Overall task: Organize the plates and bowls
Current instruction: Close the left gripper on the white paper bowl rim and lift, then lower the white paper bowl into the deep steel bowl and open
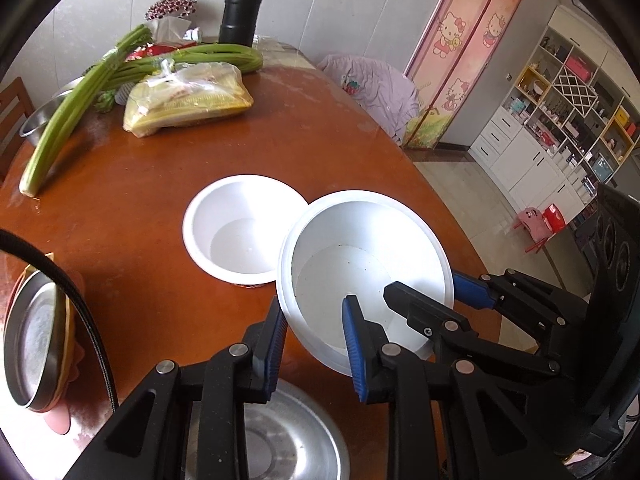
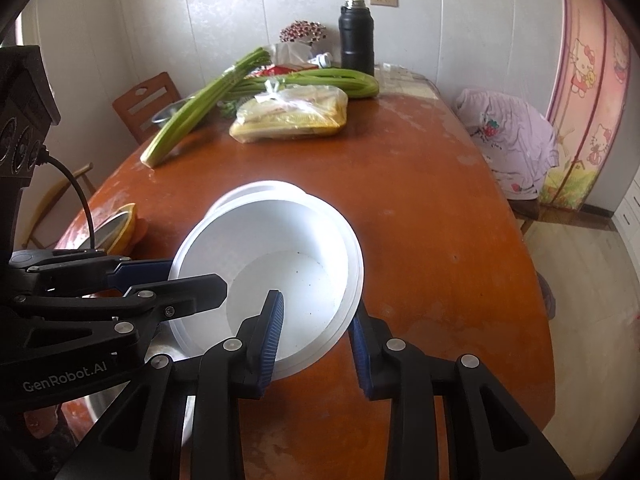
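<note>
Both grippers clamp one white bowl by its rim, one on each side. Left gripper [image 1: 316, 344] is clenched on the bowl's [image 1: 360, 264] near-left rim, one blue pad [image 1: 354, 340] inside the wall, the other outside. Right gripper [image 2: 316, 336] is clenched on the near-right rim of the same bowl [image 2: 280, 248], inner pad [image 2: 272, 332] against the inside wall, outer pad hugging the outside. Bowl sits tilted between the two tools, mouth facing the cameras, above the brown table [image 1: 168, 184].

Second white bowl [image 1: 240, 228] rests upright on the table just beyond and left of the held one; rims overlap in both views, contact unclear. Steel plate [image 1: 288, 444] lies under the left gripper. Steel dish [image 1: 32, 344] stands tilted far left of that tool. Well ahead of both grippers: celery stalks [image 1: 80, 100], bagged food [image 1: 188, 96], black flask [image 1: 240, 8].
</note>
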{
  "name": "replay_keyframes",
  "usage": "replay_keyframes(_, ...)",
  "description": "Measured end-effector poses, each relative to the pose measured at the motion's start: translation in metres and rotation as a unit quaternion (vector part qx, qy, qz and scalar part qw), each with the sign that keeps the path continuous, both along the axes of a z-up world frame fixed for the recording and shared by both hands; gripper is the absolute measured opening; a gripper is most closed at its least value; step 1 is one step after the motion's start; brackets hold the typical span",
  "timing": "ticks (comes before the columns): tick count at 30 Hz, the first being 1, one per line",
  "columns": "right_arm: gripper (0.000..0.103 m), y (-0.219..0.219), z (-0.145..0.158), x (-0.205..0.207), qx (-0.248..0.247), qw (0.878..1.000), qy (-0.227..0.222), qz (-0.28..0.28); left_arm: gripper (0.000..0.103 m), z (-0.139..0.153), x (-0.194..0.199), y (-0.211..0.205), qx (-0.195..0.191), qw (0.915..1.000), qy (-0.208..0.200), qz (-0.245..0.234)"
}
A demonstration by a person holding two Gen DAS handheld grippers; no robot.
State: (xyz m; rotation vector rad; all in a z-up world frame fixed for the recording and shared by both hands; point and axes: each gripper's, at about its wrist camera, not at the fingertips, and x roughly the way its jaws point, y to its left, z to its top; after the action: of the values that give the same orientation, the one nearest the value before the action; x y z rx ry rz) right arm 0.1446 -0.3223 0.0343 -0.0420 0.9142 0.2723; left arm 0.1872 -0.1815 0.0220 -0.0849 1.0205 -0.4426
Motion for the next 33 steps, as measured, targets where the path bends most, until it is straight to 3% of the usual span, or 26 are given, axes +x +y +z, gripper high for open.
replay_keyframes(21,0.034,0.058,0.024,-0.038,-0.003,0.999,-0.027,0.045,0.028,0.019,-0.046,0.063,-0.01,0.9989,-0.028,0.036)
replay_keyframes(33,0.034,0.091,0.012,-0.065,0.0,0.997,-0.014,0.075,0.028,0.004,-0.081,0.095,0.004,0.9983,-0.022,0.053)
